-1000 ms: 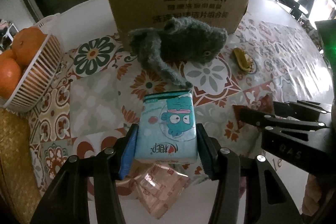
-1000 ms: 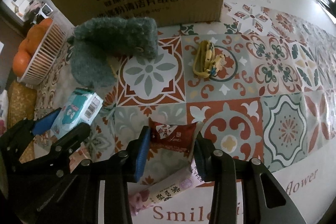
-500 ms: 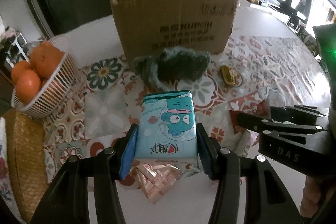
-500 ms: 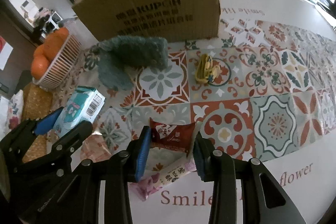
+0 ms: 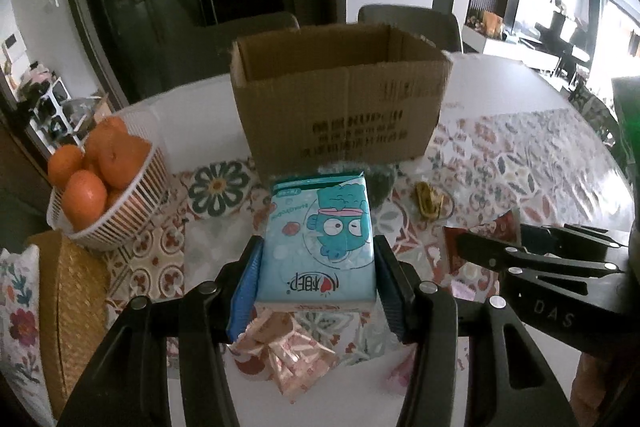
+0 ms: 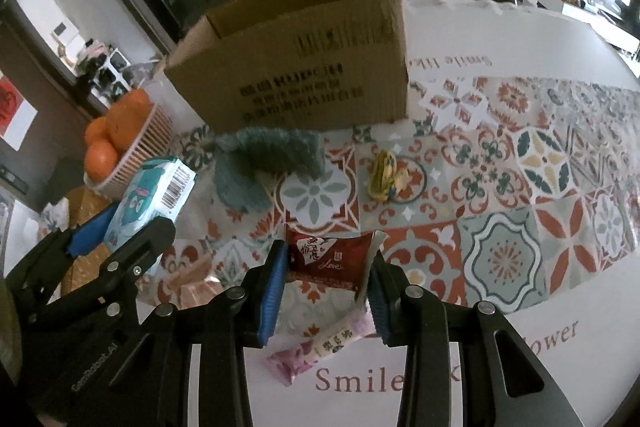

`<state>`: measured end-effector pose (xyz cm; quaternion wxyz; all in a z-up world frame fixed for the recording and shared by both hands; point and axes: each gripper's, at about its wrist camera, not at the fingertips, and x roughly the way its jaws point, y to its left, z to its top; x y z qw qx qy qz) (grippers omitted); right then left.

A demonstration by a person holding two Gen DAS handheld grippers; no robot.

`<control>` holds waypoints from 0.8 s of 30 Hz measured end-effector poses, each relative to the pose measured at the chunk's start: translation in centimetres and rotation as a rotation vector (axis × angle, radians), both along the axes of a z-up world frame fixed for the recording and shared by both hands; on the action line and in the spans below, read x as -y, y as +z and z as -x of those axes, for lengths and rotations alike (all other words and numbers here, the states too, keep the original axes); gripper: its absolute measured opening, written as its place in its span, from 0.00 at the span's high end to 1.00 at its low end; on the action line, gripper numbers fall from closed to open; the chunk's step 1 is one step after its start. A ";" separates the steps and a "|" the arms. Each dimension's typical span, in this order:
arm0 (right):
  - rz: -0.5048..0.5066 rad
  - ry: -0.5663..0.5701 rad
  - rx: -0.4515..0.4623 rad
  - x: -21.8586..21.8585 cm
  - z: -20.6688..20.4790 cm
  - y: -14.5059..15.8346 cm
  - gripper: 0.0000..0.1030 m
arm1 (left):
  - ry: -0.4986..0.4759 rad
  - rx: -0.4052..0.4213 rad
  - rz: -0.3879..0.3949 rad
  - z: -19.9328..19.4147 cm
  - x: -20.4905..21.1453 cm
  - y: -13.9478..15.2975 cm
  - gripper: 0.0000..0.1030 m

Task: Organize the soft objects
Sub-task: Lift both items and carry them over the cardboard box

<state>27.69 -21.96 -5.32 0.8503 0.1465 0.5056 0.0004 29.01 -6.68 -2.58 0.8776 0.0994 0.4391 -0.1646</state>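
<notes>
My left gripper (image 5: 316, 275) is shut on a light blue tissue pack (image 5: 320, 239) with a cartoon fish, lifted off the table. My right gripper (image 6: 326, 273) is shut on a dark red snack packet (image 6: 326, 259), also held in the air. An open brown cardboard box (image 5: 340, 107) stands at the back of the table. A grey-green plush toy (image 6: 272, 163) lies in front of the box, mostly hidden behind the tissue pack in the left wrist view. The left gripper with the tissue pack (image 6: 156, 199) shows at the left of the right wrist view.
A white basket (image 5: 128, 203) of oranges sits at the left. A small yellow object (image 6: 384, 175) lies on the patterned tablecloth (image 6: 500, 255). A pink wrapped packet (image 6: 320, 347) and a peach packet (image 5: 288, 347) lie near the front edge. A woven mat (image 5: 76, 291) lies far left.
Both grippers have risen with their packs, and both views have tilted up, so the box's open top and the room behind now show.
</notes>
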 end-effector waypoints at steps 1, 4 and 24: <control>0.001 -0.001 0.010 0.1 -0.1 0.4 0.63 | 0.001 0.008 0.001 0.0 0.0 0.3 0.49; 0.005 -0.003 0.033 0.2 -0.4 1.5 0.63 | 0.004 0.024 0.010 -0.3 0.1 1.3 0.49; 0.010 0.003 0.172 0.8 -4.2 8.1 0.63 | 0.018 0.109 0.066 -3.9 0.5 7.0 0.49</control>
